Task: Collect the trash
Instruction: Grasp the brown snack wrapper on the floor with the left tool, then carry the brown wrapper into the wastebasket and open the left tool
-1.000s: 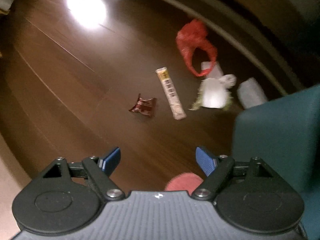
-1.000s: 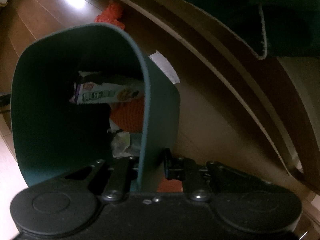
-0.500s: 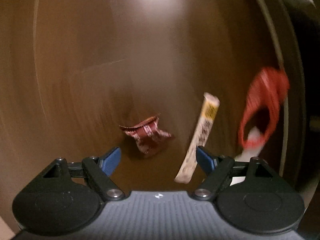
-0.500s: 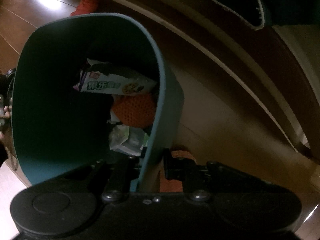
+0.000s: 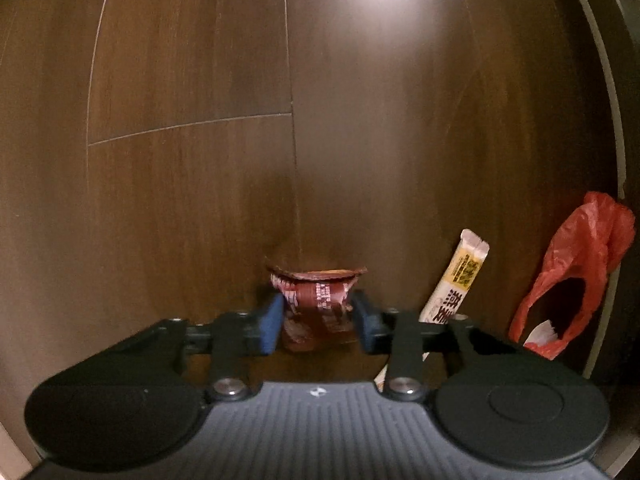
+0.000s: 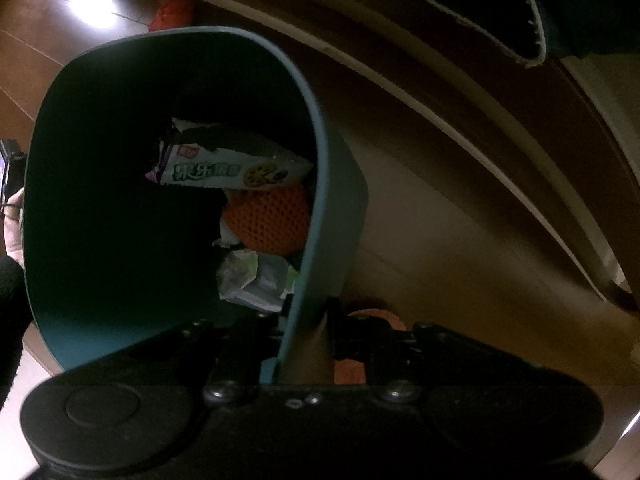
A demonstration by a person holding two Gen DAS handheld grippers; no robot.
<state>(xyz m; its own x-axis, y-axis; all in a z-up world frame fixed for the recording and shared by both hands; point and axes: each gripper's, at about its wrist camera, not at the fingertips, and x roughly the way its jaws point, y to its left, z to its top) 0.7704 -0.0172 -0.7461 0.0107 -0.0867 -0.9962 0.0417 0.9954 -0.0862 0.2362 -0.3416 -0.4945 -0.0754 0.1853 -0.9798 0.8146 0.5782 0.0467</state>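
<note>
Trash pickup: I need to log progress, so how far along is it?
Done: a white-and-green snack packet and other scraps lie in the teal plastic bin. In hand: left tongs clamp the crumpled dark-red wrapper. Left: long cream stick sachet, red plastic bag.

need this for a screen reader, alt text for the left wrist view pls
The left tongs pinch a crumpled dark red wrapper on a brown wood floor. To the right lie a long beige snack packet and a red plastic bag.
</note>
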